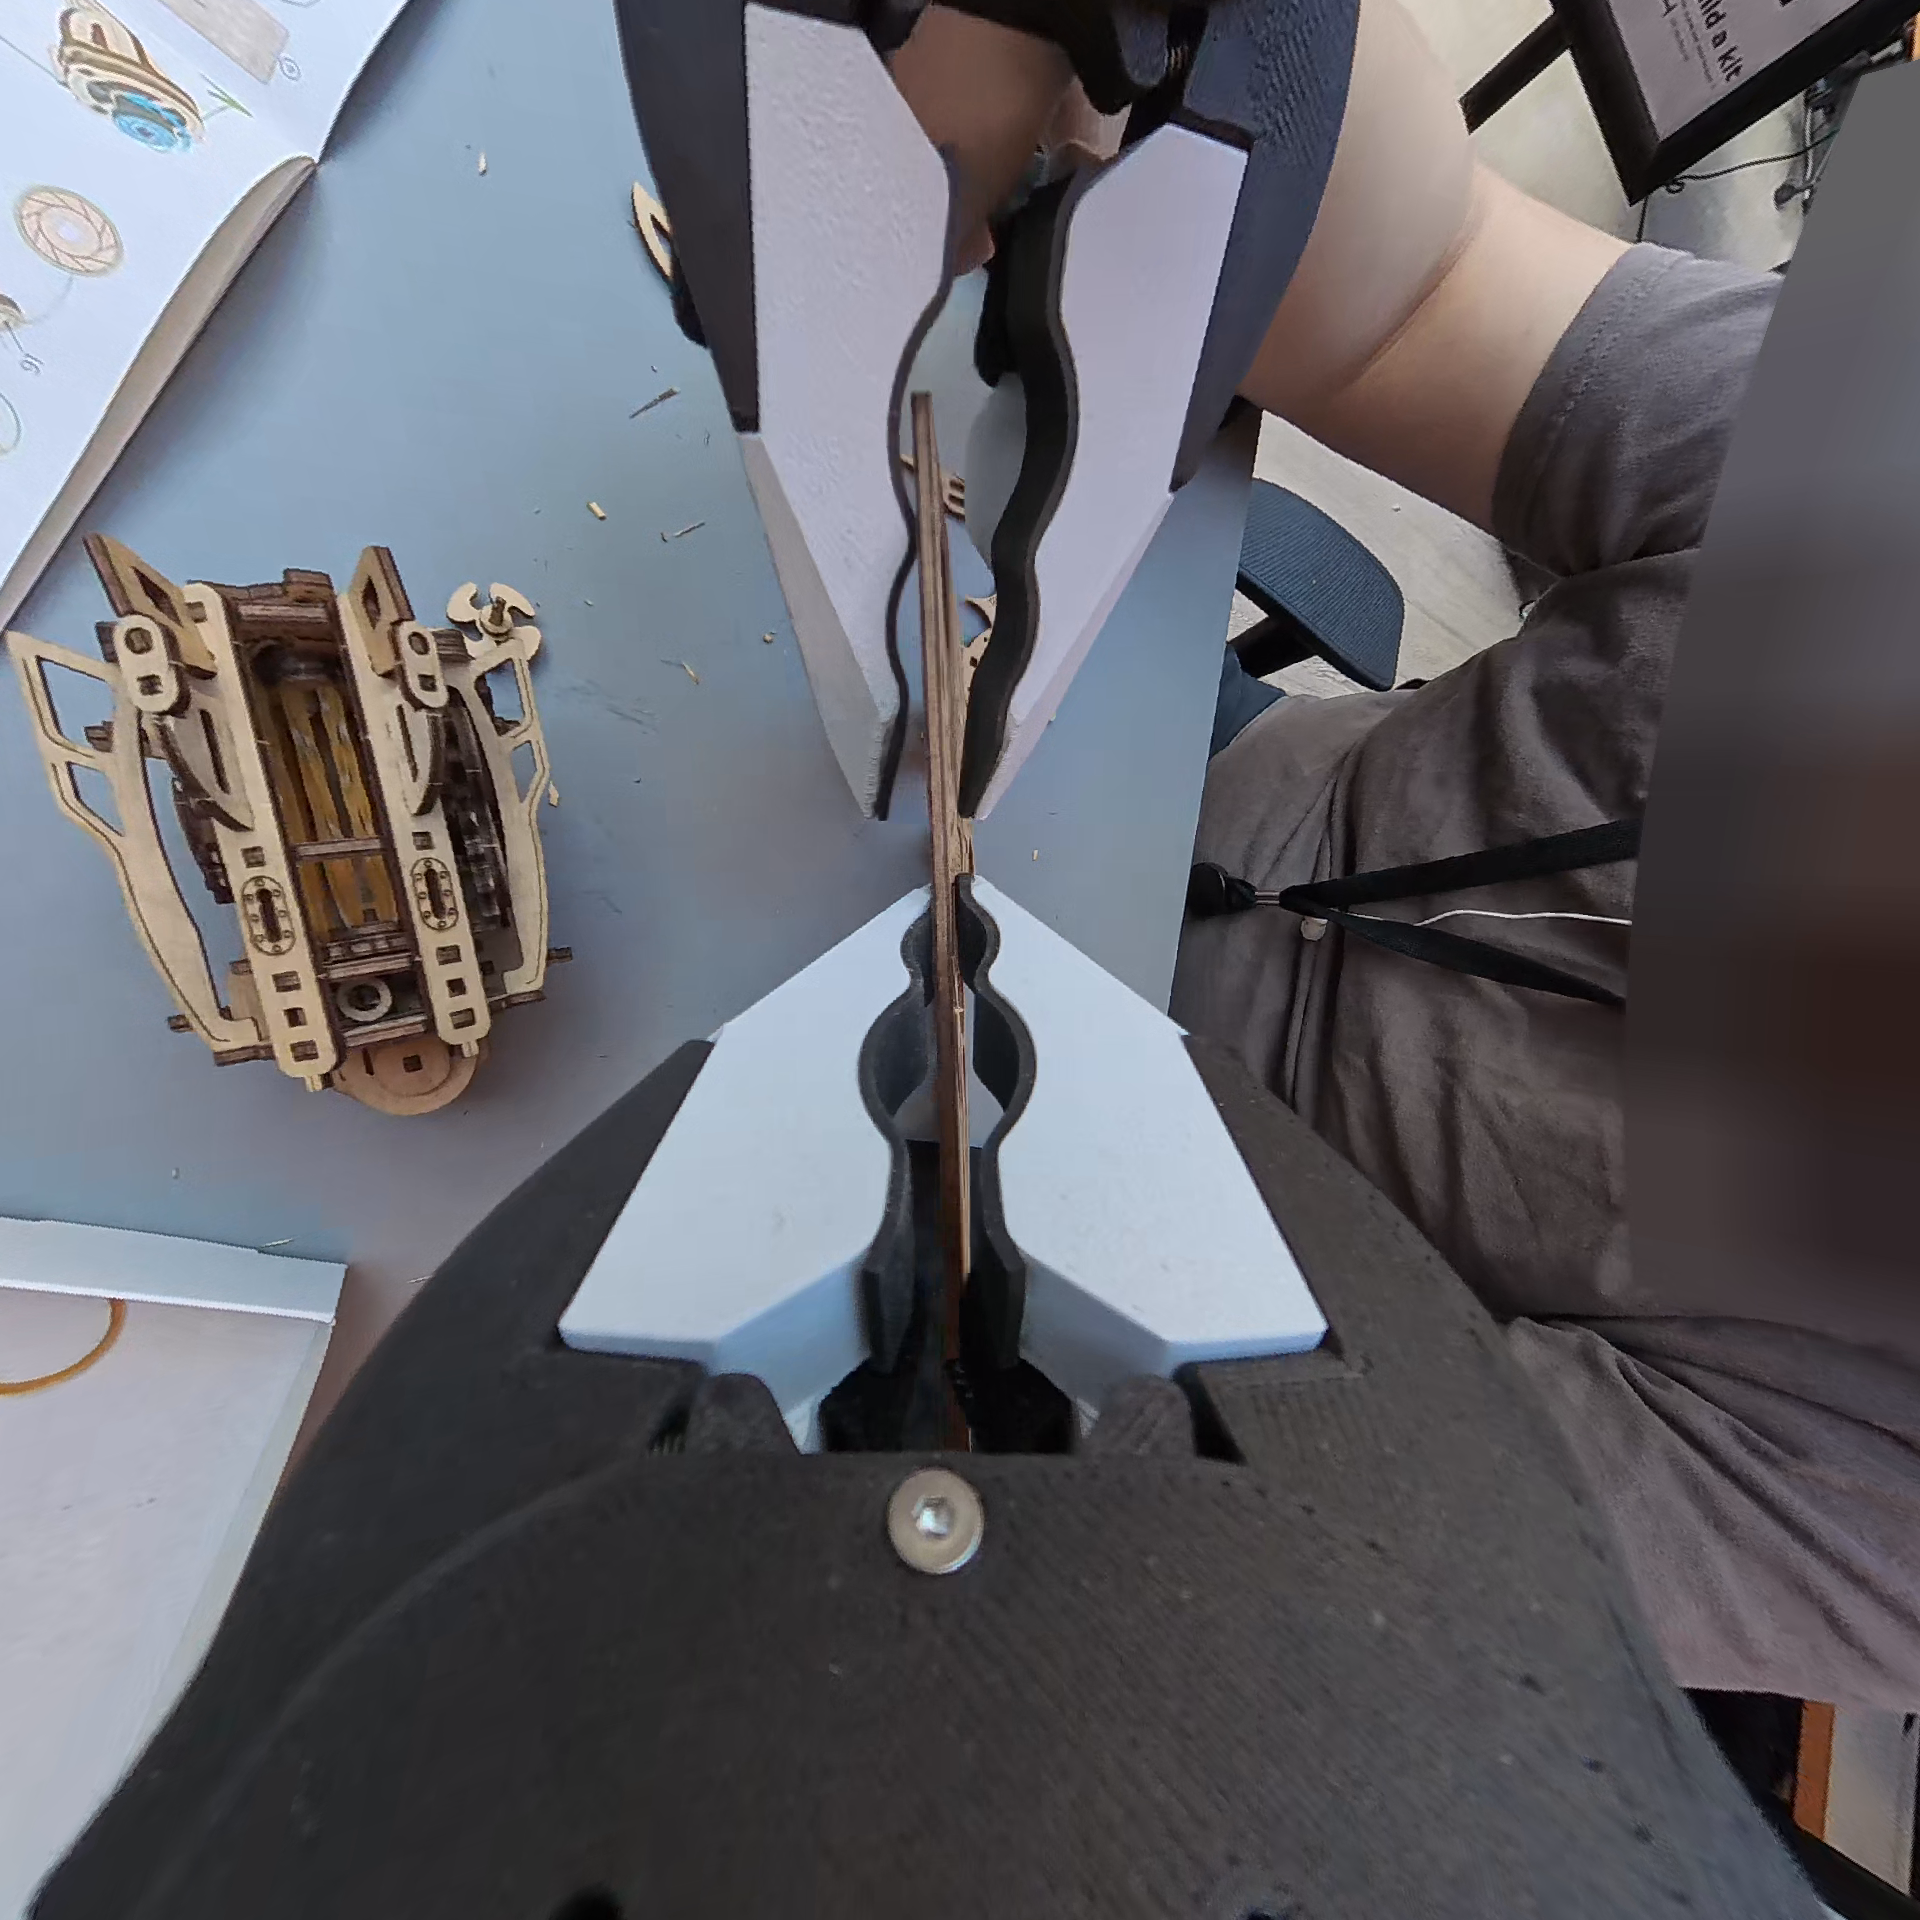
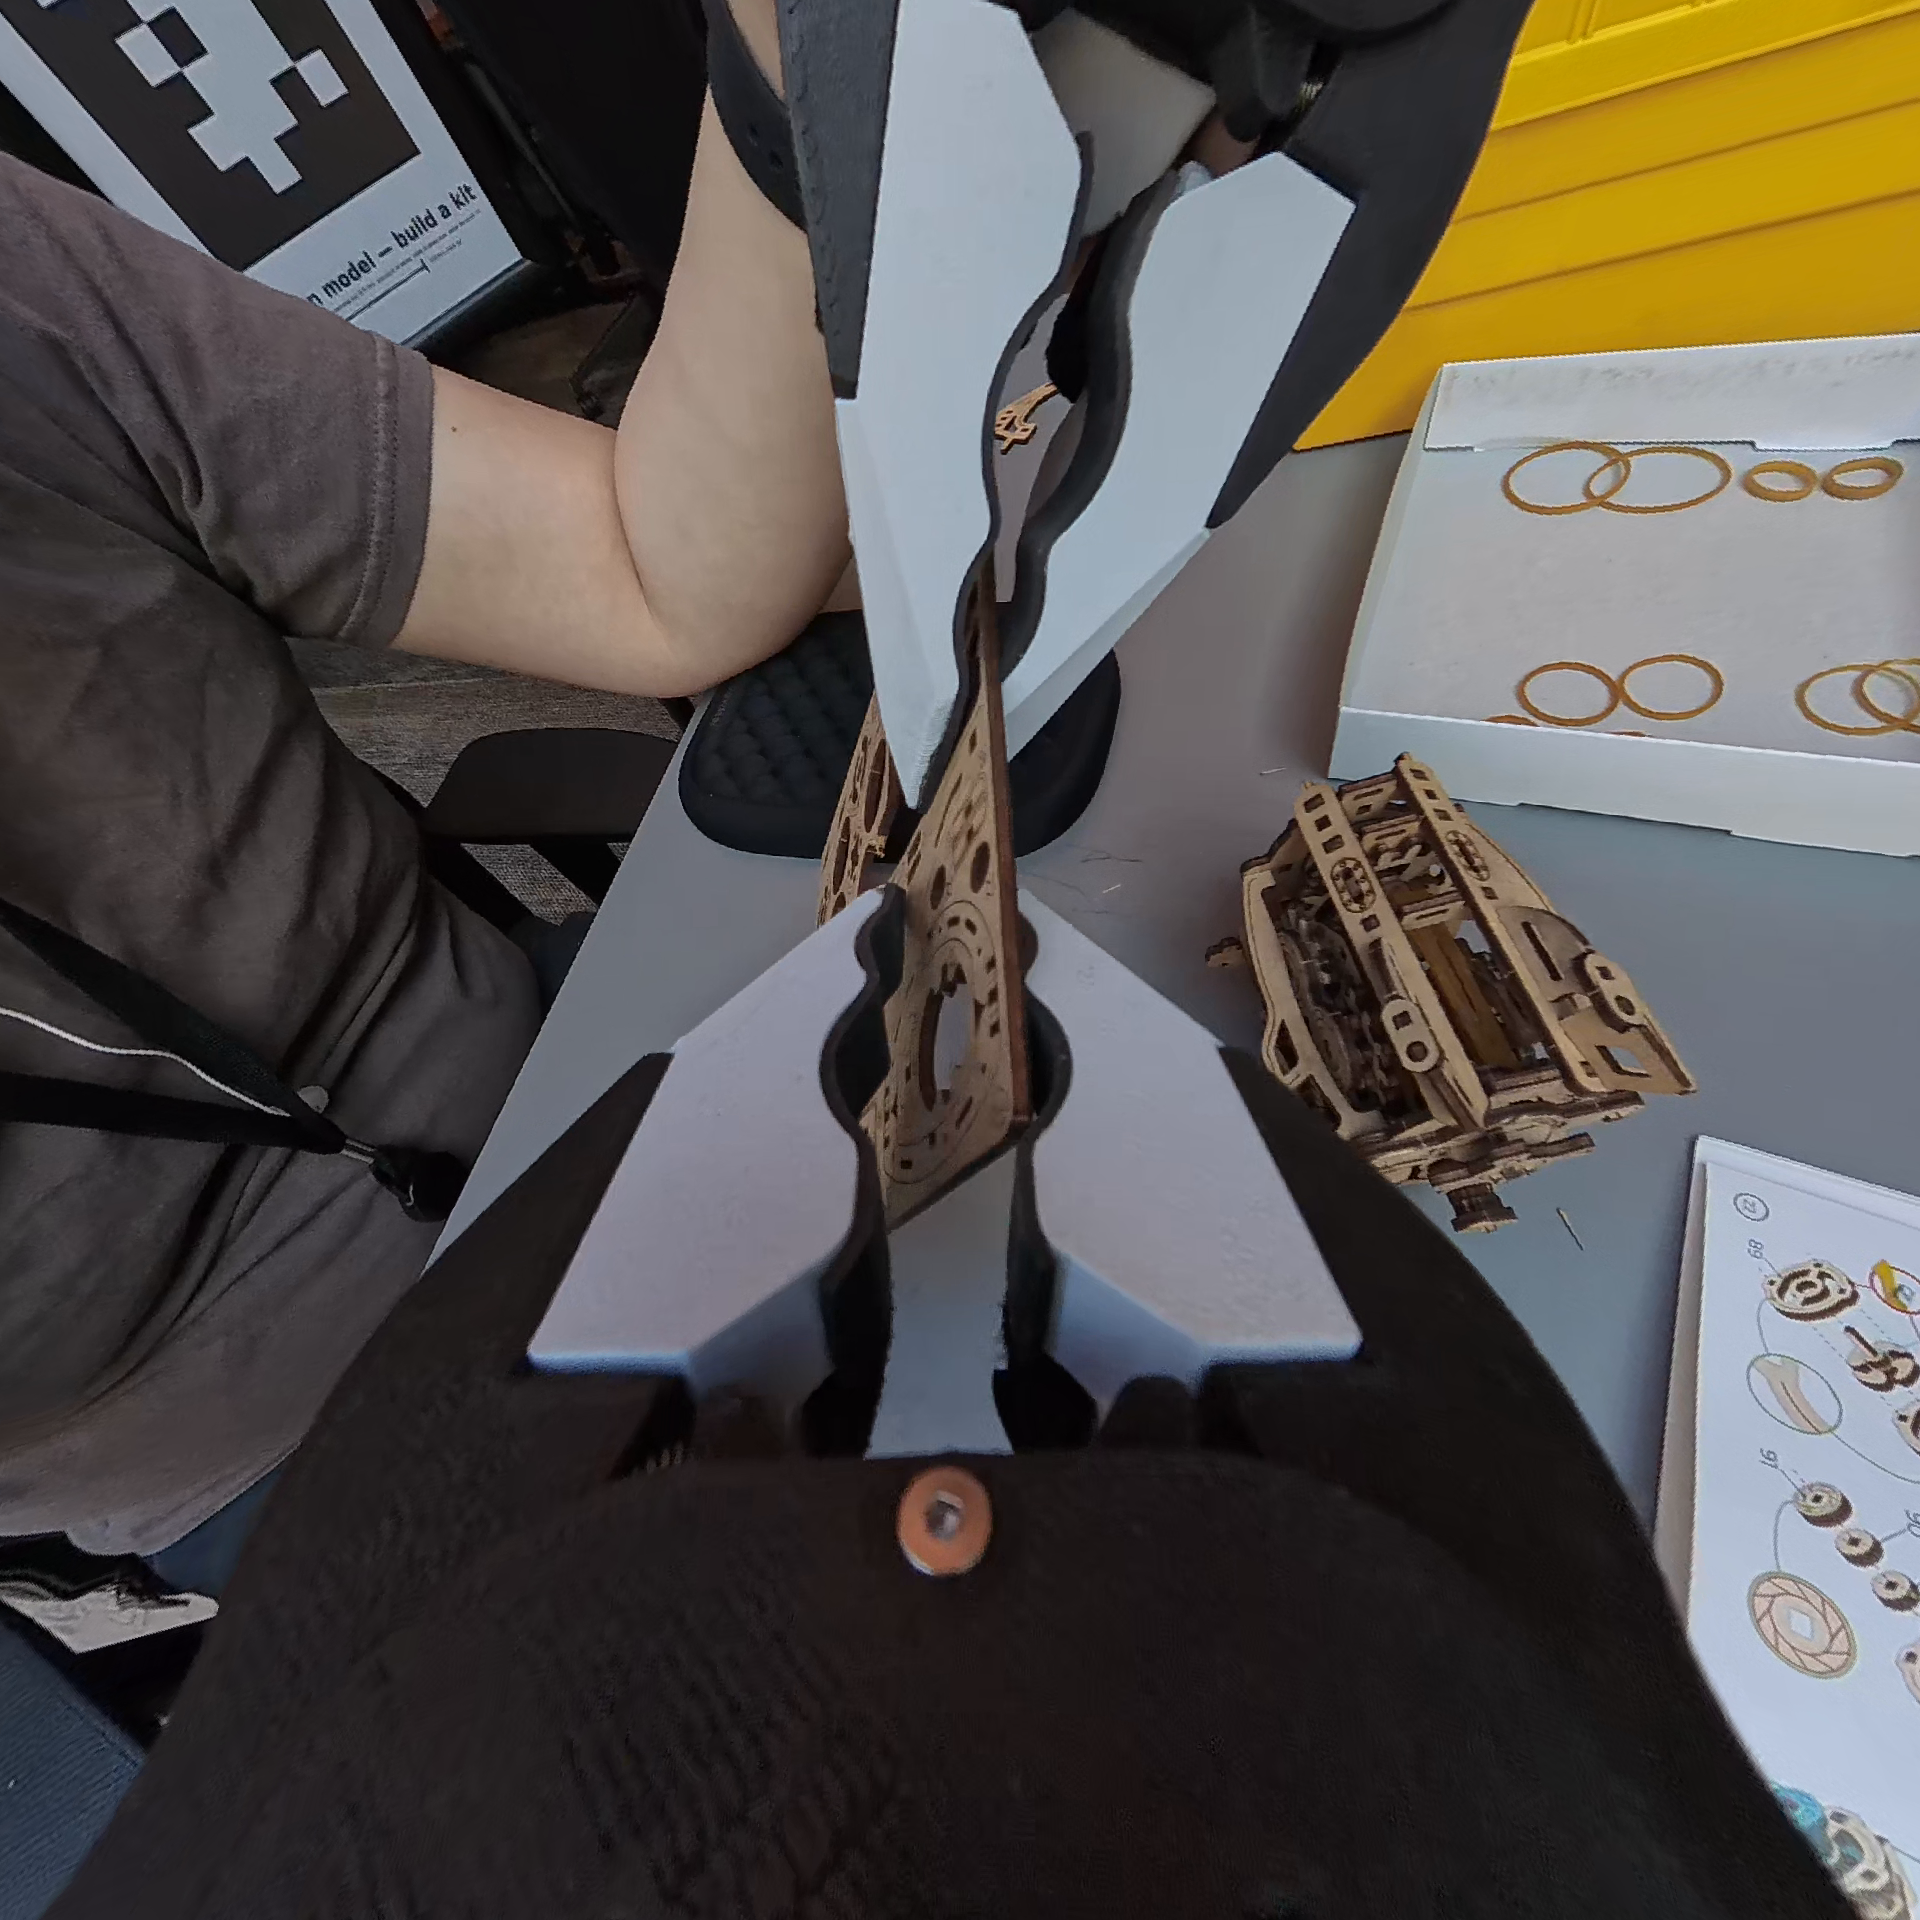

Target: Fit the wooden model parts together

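Note:
A thin laser-cut wooden sheet (image 2: pixel 951 1039) with round cut-out parts is held upright between both grippers above the table edge. In the left wrist view it shows edge-on (image 1: pixel 943 623). My left gripper (image 1: pixel 943 904) is shut on one end of it. My right gripper (image 2: pixel 956 920) is shut on the other end and faces the left one tip to tip. The right gripper shows at the top of the left wrist view (image 1: pixel 928 805), the left gripper at the top of the right wrist view (image 2: pixel 966 758). The half-built wooden model (image 1: pixel 301 821) (image 2: pixel 1434 997) lies on the grey table (image 1: pixel 468 364), apart from both grippers.
An open instruction booklet (image 1: pixel 125 208) (image 2: pixel 1808 1455) lies beside the model. A white box (image 2: pixel 1621 603) holds several rubber bands. A yellow crate (image 2: pixel 1714 187) stands behind it. A person's torso (image 1: pixel 1455 1039) and a dark chair armrest (image 2: pixel 769 748) are close to the table edge. Only a small space, under 4 cm, lies between the two pairs of fingers.

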`<state>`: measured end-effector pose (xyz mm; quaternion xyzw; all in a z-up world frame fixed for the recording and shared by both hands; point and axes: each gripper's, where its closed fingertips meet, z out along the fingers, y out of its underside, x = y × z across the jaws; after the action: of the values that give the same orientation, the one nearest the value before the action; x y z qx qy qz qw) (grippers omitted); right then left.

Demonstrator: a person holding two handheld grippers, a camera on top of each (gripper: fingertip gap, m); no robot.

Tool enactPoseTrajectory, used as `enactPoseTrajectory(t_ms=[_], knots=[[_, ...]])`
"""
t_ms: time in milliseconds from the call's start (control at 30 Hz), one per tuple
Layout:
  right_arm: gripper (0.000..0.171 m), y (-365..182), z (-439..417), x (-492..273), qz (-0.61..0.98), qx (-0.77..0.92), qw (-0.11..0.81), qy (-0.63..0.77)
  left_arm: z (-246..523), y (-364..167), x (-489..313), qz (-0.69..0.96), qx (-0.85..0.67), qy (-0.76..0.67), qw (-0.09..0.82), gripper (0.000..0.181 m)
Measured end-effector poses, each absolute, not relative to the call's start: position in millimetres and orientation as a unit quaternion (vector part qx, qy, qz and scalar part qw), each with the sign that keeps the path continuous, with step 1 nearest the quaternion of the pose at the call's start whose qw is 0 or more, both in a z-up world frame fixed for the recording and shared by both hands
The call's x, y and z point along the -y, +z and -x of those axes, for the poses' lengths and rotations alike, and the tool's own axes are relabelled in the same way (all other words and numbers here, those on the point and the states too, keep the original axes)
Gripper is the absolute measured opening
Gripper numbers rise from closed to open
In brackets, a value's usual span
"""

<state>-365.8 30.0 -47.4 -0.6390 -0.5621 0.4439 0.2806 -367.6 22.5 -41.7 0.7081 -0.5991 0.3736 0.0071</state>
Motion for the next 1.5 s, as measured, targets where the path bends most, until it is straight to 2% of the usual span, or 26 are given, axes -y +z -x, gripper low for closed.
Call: enactPoseTrajectory(t_ms=[267, 400, 567, 967, 1067, 1167, 1400, 1500], knots=[[0.008, -45.3, 365.9, -23.6, 0.626, 0.569, 0.271, 0.458, 373.6, -47.6, -24.6, -0.732, 0.627, 0.263, -0.043, 0.005], [0.008, -44.0, 366.3, -22.1, 0.615, 0.575, 0.277, 0.463, 383.1, -50.4, -39.0, -0.733, 0.656, 0.140, -0.110, 0.024], [0.008, -42.1, 367.4, -20.4, 0.605, 0.581, 0.286, 0.464, 385.8, -42.1, -45.1, -0.721, 0.668, 0.044, -0.177, 0.033], [0.009, -44.1, 367.2, -22.7, 0.603, 0.575, 0.288, 0.472, 384.5, -46.2, -47.0, -0.693, 0.684, -0.071, -0.217, 0.024], [0.009, -42.5, 368.3, -21.8, 0.601, 0.574, 0.293, 0.473, 382.5, -43.1, -46.9, -0.693, 0.684, -0.046, -0.224, 0.022], [0.008, -41.5, 368.7, -21.1, 0.603, 0.569, 0.298, 0.473, 379.3, -30.3, -44.5, -0.701, 0.672, 0.037, -0.237, 0.022], [0.008, -41.8, 362.3, -22.9, 0.606, 0.553, 0.311, 0.480, 378.0, 39.9, -19.0, -0.727, 0.532, 0.291, -0.323, 0.031], [0.007, -40.6, 363.5, -23.6, 0.601, 0.541, 0.307, 0.501, 387.7, 13.7, 14.9, -0.744, 0.487, 0.330, -0.318, 0.025]])
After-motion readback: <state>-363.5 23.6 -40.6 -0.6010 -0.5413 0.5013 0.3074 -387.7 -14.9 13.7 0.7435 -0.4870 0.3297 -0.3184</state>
